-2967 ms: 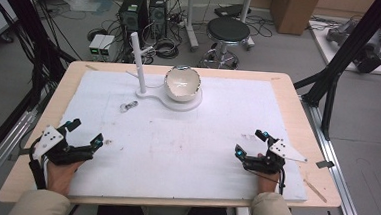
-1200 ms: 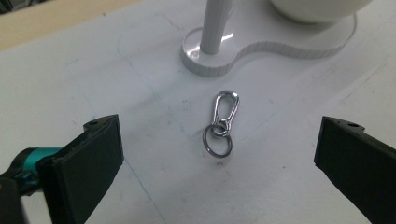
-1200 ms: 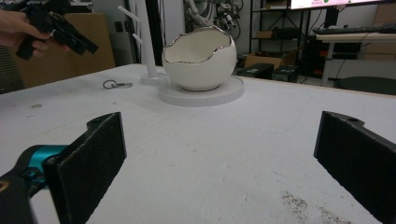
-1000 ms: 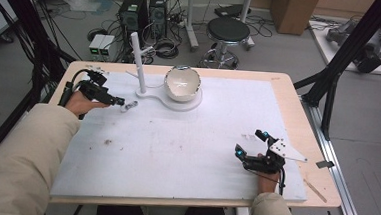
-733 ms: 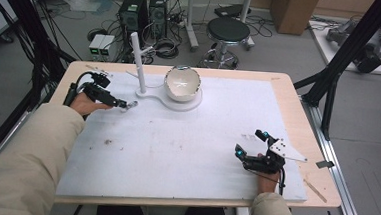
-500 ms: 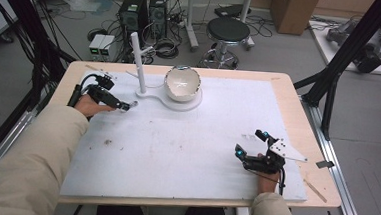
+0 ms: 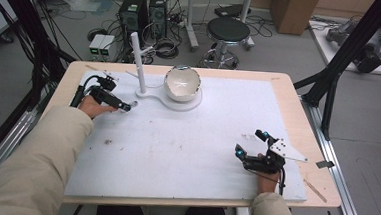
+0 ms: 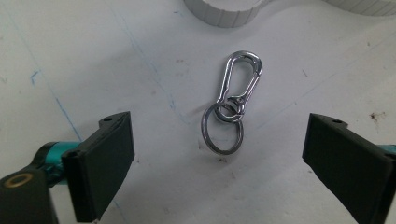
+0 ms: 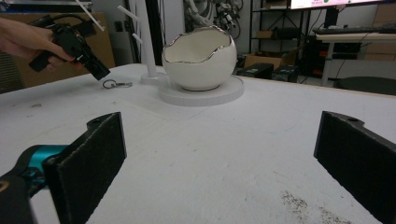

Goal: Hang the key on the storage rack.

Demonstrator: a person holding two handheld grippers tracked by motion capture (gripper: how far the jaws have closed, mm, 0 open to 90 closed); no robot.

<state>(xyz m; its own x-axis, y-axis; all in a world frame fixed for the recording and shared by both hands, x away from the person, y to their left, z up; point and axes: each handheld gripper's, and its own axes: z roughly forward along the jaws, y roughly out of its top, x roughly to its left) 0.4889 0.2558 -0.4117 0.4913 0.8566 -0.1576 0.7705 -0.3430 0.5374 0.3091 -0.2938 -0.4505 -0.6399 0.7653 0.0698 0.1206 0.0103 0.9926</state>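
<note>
Pick-up step, by my reading: left gripper [image 8: 219,154], jaws wide and just closing slightly, straddled the silver carabiner keyring [image 8: 232,100] lying untouched on the bench [image 7: 185,152]; next, lower and pinch.

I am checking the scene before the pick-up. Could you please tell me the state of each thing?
Carabiner keyring: flat on the table, between the left jaws, untouched.
Left gripper: open over the keyring, jaws just been closing.
Right gripper: open, holding nothing.
Eggshell-shaped bowl: upright on its white stand.
</note>
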